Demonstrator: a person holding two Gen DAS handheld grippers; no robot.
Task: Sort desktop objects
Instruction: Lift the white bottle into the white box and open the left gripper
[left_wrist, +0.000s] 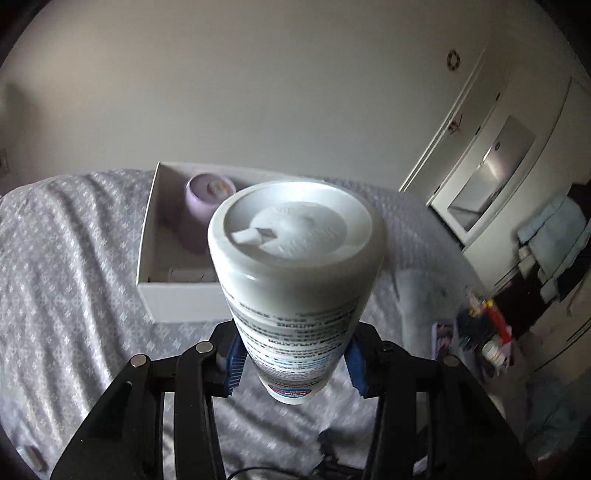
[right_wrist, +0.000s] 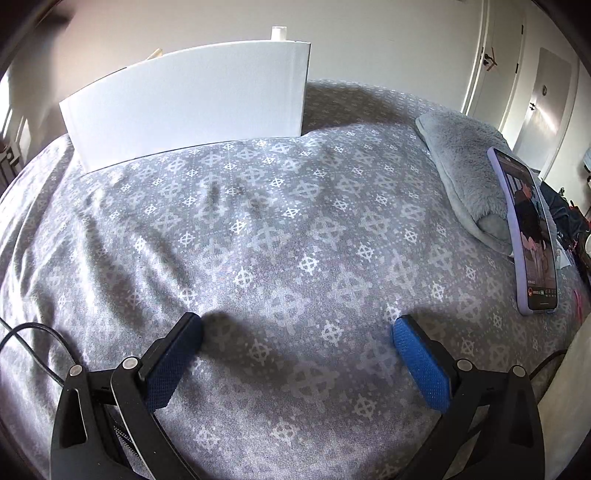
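A: Left wrist view — left tool (left_wrist: 295, 363) clamps the white bottle (left_wrist: 295, 266) low on its body, blue pads on both sides, base end toward the camera, so it rides clear above the bed (left_wrist: 74, 266). The white box (left_wrist: 147, 236) beyond it looks like the drop spot.

B: What's in the box?

A: A lilac pot (left_wrist: 207, 203), plus something white I can't identify.

B: Any text?

A: Bottle label is upside down and blurred — "CAUTIONS" is roughly legible, nothing else.

B: Right side?

A: Right tool (right_wrist: 297, 332) spread wide, empty, over the patterned cover. Phone (right_wrist: 528, 236) lies well to its right, propped on a grey pillow (right_wrist: 461, 162), screen lit, writing too small.
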